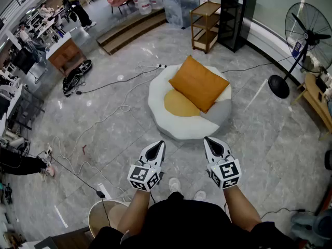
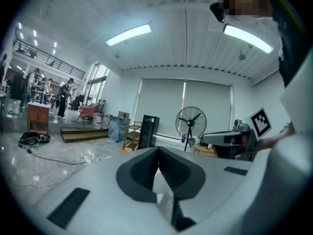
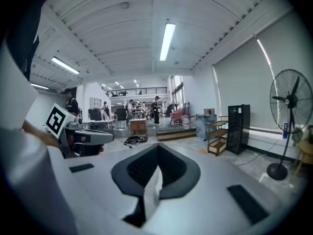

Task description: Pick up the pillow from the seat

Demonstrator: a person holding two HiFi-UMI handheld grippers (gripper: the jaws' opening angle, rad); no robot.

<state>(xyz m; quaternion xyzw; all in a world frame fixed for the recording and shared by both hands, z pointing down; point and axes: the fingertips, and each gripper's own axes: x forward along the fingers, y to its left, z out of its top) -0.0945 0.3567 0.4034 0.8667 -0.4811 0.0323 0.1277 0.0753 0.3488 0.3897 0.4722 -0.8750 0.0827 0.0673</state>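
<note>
An orange pillow [image 1: 198,83] lies tilted across the back of a round white and grey floor seat [image 1: 171,124] with a yellow centre. Both grippers hang side by side in front of the seat, well short of it. My left gripper [image 1: 158,145] is shut with nothing in it, and its jaws meet in the left gripper view [image 2: 158,156]. My right gripper [image 1: 208,140] is also shut and empty, jaws together in the right gripper view [image 3: 157,153]. Each gripper view looks across the room, above the seat.
Cables [image 1: 104,119] trail over the grey marble floor left of the seat. A standing fan [image 1: 303,45] is at the right, a wooden shelf [image 1: 205,26] and black cabinet [image 1: 236,17] behind. A round stool [image 1: 106,214] stands by my left leg. People work at desks far left.
</note>
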